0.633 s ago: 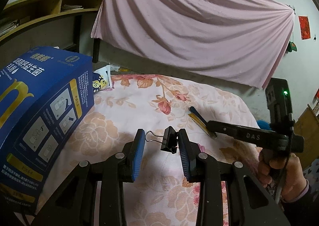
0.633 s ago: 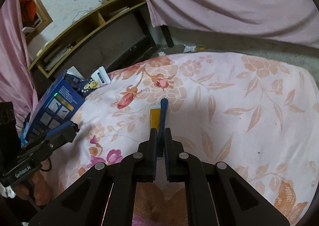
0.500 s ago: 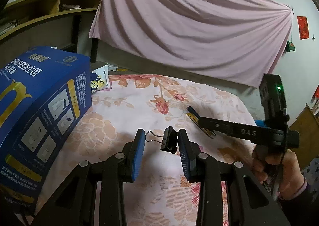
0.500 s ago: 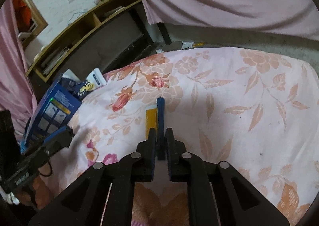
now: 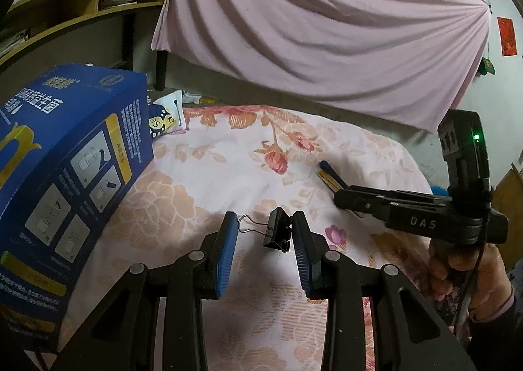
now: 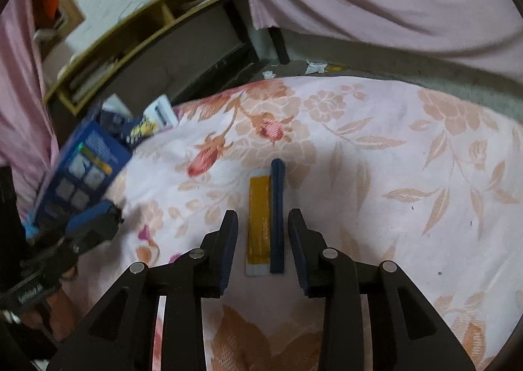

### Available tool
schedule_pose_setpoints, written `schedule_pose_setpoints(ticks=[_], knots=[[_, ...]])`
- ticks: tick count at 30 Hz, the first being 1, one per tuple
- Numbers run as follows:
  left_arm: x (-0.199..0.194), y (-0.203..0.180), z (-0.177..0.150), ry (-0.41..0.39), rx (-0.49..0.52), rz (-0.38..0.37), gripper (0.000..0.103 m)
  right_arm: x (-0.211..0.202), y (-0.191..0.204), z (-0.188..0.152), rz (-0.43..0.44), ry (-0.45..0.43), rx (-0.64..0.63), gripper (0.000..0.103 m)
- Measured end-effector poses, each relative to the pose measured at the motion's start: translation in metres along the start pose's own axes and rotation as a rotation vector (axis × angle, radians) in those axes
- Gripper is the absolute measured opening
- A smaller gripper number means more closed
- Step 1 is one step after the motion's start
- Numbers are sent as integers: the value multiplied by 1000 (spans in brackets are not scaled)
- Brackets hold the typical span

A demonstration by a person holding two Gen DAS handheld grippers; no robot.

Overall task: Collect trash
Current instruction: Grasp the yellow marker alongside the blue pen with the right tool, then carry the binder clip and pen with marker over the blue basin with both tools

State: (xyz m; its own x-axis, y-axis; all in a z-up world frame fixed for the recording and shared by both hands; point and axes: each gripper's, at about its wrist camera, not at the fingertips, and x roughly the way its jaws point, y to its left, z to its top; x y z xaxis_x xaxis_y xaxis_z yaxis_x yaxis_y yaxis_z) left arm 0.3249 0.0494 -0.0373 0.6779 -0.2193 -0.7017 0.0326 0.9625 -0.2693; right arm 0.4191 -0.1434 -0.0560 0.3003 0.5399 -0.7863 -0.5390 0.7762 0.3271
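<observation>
Left tool gapes around a black binder clip on the floral bed. Right tool, marked "DAS", stands apart over a yellow-and-blue packet mid-bed.

The blue box runs off the left wrist view's left edge, and its small print is too fine to read. In the right wrist view the shelf and that box are smeared by blur. The right gripper hides the near end of the yellow-and-blue packet.
</observation>
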Motion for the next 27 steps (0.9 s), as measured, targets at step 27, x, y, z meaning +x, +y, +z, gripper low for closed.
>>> schedule_pose_setpoints(ticks=[27], knots=[[-9,-22,-13,11,17,-97,29,-55,15,-56,-15,-82,11,11]])
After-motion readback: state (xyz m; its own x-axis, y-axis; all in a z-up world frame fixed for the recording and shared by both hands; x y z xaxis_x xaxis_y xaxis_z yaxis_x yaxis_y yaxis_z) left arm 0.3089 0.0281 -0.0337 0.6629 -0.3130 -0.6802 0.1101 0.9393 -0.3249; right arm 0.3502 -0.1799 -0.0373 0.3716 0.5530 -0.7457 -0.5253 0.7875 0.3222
